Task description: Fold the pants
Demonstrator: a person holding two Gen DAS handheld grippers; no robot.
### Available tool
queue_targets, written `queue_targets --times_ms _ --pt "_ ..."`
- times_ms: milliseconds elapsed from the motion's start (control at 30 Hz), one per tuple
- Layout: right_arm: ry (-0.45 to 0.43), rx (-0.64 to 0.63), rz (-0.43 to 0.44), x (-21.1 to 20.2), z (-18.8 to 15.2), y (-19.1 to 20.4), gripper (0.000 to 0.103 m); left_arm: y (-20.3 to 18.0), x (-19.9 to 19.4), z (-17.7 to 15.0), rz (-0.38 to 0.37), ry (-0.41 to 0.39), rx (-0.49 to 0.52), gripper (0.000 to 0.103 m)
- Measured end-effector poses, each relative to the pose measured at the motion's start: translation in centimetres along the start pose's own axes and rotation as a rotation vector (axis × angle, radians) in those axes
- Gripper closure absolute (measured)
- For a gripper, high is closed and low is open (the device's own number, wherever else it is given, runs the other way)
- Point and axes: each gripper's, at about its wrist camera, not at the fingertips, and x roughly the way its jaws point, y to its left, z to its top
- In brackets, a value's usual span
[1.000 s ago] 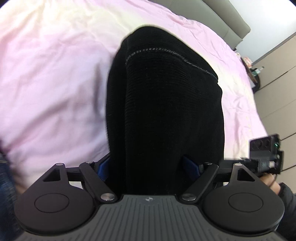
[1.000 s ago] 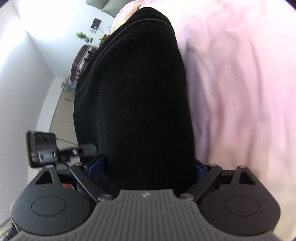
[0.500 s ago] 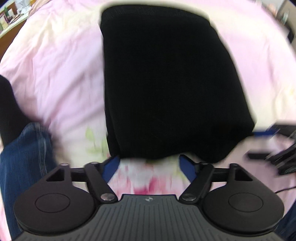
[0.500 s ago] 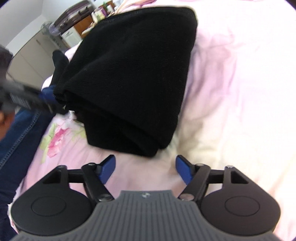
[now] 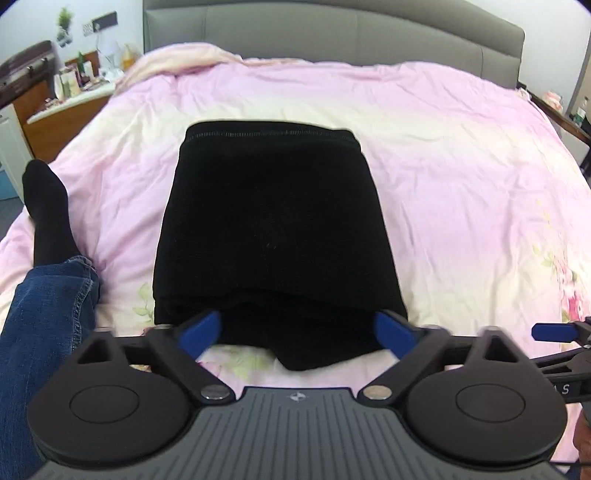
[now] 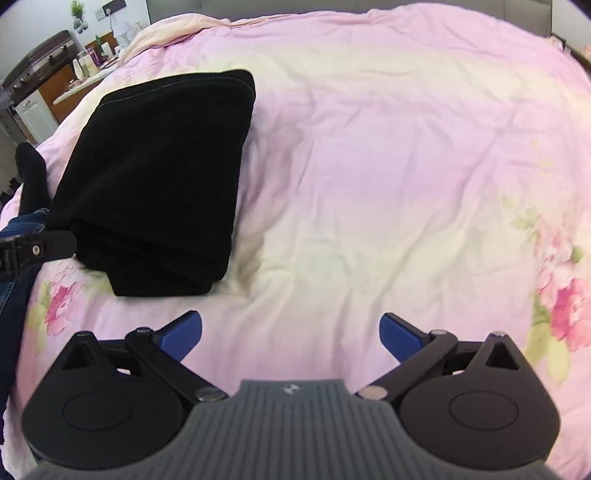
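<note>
The black pants (image 5: 273, 236) lie folded into a thick rectangle on the pink bedspread (image 5: 461, 192). My left gripper (image 5: 297, 330) is open just in front of the near folded edge, its blue fingertips (image 5: 201, 328) at either side of it, holding nothing. In the right wrist view the pants (image 6: 159, 177) lie at the left. My right gripper (image 6: 290, 334) is open and empty over bare bedspread (image 6: 388, 184), to the right of the pants.
A person's jeans leg (image 5: 44, 325) and black sock (image 5: 46, 214) rest on the bed's left side. A grey headboard (image 5: 332, 33) is at the back. A cluttered wooden side table (image 5: 62, 99) stands beyond the left edge. My right gripper's finger (image 5: 554, 331) shows at right.
Both grippers let go of the pants and pulled back. The pants, held up a second ago, now lie folded on the bed. The right gripper moved off to the right.
</note>
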Motion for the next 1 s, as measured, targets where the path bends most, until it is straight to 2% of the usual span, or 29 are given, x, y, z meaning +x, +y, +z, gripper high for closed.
queue_targets --times_ms 100,233,300,533,767,1000 --pt "-0.070 -0.023 -0.030 -1.5 0.4 1.2 0.005 -0.3 -0.4 0.4 0.027 -0.006 0.002 0.000" --pt "-0.154 -0.008 -0.044 -3.4 1.2 2.9 0.005 -1.1 -0.9 0.5 0.172 -0.029 0.041 0.000" --pt "-0.178 0.012 -0.056 -4.0 1.4 3.4 0.005 -1.0 -1.3 0.8 0.203 -0.032 0.035 0.000" --pt "-0.202 0.053 -0.048 -5.8 1.6 4.5 0.005 -0.4 -2.6 1.2 0.200 -0.066 -0.004 0.000" --pt "-0.206 0.059 -0.046 -5.9 1.6 4.9 0.005 0.1 -2.8 1.2 0.147 -0.027 -0.069 0.000" --pt "-0.206 0.046 -0.065 -6.3 1.3 4.8 0.005 -0.3 -2.8 0.7 0.133 -0.038 -0.038 0.000"
